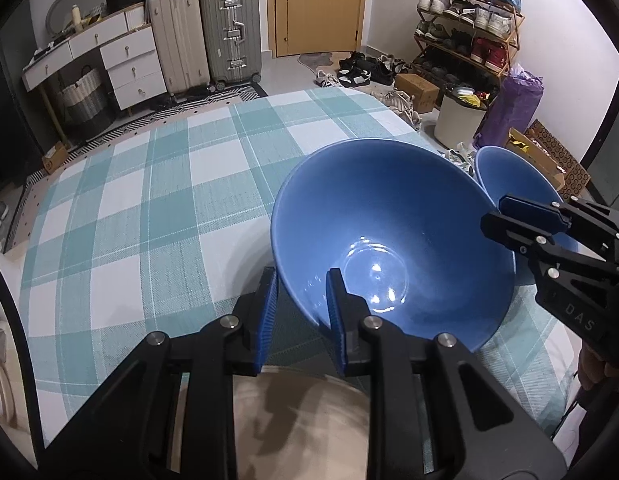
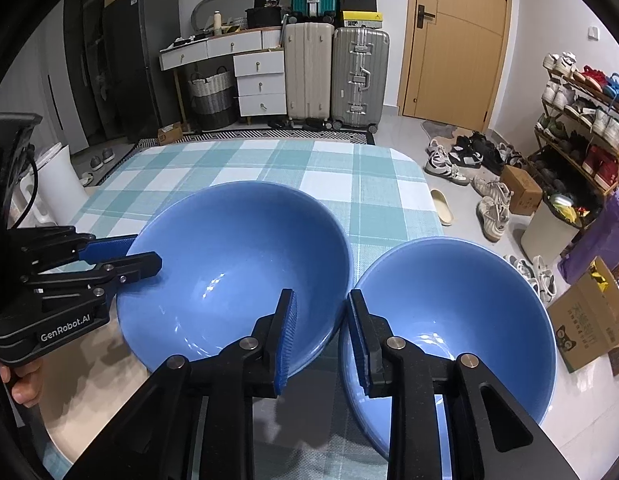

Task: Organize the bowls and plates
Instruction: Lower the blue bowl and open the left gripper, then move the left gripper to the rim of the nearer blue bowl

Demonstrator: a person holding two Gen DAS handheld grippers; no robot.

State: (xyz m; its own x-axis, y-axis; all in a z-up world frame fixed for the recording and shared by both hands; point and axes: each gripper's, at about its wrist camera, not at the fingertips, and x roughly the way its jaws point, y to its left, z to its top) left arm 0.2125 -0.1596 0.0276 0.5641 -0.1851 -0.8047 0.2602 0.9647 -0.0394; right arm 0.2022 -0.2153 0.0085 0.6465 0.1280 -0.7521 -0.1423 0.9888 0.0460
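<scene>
Two blue bowls stand on a teal-and-white checked tablecloth [image 1: 149, 208]. The larger bowl [image 1: 393, 240] also shows in the right wrist view [image 2: 233, 268]. My left gripper [image 1: 301, 304] straddles its near rim, one finger outside and one inside, jaws open with a gap. It enters the right wrist view from the left [image 2: 137, 252]. The smaller bowl [image 2: 453, 320] sits to the right, partly hidden in the left wrist view [image 1: 509, 176]. My right gripper [image 2: 321, 332] straddles its left rim, jaws open; it shows in the left wrist view [image 1: 521, 220].
A beige plate or mat [image 1: 301, 420] lies under my left gripper at the table's near edge. Beyond the table are suitcases [image 2: 333, 72], a white drawer unit [image 2: 257, 80], a door [image 2: 457, 40], a shoe rack [image 2: 581, 120], loose shoes and boxes on the floor.
</scene>
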